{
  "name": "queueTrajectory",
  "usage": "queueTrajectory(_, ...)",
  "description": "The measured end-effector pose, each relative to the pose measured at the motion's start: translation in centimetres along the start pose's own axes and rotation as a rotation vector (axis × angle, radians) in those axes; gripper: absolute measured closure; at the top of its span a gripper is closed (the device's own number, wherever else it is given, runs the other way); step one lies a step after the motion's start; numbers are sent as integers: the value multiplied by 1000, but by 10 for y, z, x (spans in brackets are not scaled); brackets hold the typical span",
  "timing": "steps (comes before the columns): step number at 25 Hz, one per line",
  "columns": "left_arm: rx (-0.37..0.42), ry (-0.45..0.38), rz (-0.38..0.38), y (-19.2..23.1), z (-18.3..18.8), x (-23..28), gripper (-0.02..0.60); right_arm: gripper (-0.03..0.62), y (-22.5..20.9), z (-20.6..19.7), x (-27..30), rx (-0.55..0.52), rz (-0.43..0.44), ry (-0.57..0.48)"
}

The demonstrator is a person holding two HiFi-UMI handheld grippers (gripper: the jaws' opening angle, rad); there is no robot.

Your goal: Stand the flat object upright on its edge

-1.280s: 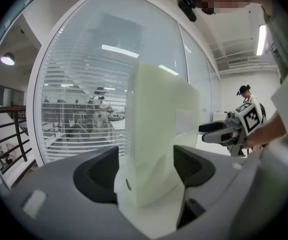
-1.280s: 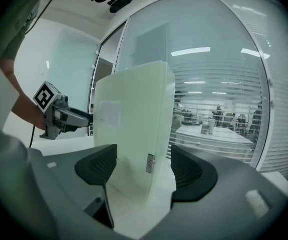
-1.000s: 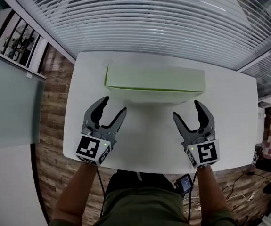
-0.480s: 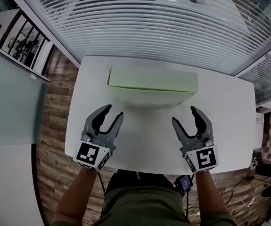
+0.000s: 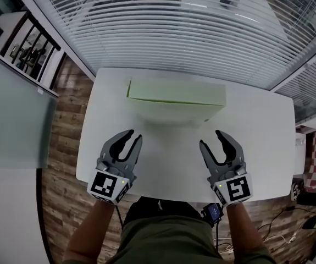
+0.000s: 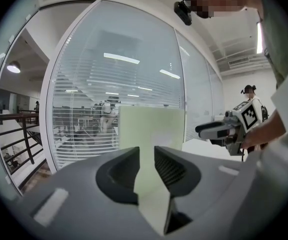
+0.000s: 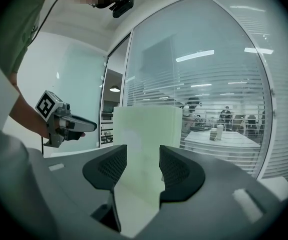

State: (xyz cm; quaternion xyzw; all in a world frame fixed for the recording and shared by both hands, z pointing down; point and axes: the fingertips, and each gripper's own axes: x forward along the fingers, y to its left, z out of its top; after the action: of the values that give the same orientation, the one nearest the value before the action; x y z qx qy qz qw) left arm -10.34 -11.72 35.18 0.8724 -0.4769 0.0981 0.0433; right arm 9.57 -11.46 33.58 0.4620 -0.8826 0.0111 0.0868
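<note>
1. The flat object, a pale green box [image 5: 175, 95], sits in the upper middle of the head view, towards the far side of the white table [image 5: 256, 147]. It looks to be standing on its long edge. In both gripper views it rises as an upright panel straight ahead, apart from my jaws.
2. My left gripper [image 5: 134, 136] is at lower left, near the table's near edge. Its jaws have just been closing and now leave only a narrow gap with nothing in it; the green seen through the gap is the box farther off.
3. My right gripper [image 5: 211, 139] is at lower right. It has also been closing, is about half open and holds nothing.
4. I judge the standing done, so the step in hand is getting clear. I should keep both grippers low and well apart from the box, avoid knocking the table, and watch the top edge for any lean.
5. I can read no brand or lettering on the box. The only print is the black-and-white square markers on my gripper cubes [image 5: 109, 185].
</note>
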Motion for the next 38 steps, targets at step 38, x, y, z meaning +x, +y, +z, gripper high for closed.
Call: queueTrajectory(38,-29,-81,-244,-48,6,-151,581,583,170,33,-97,24,-146,-25)
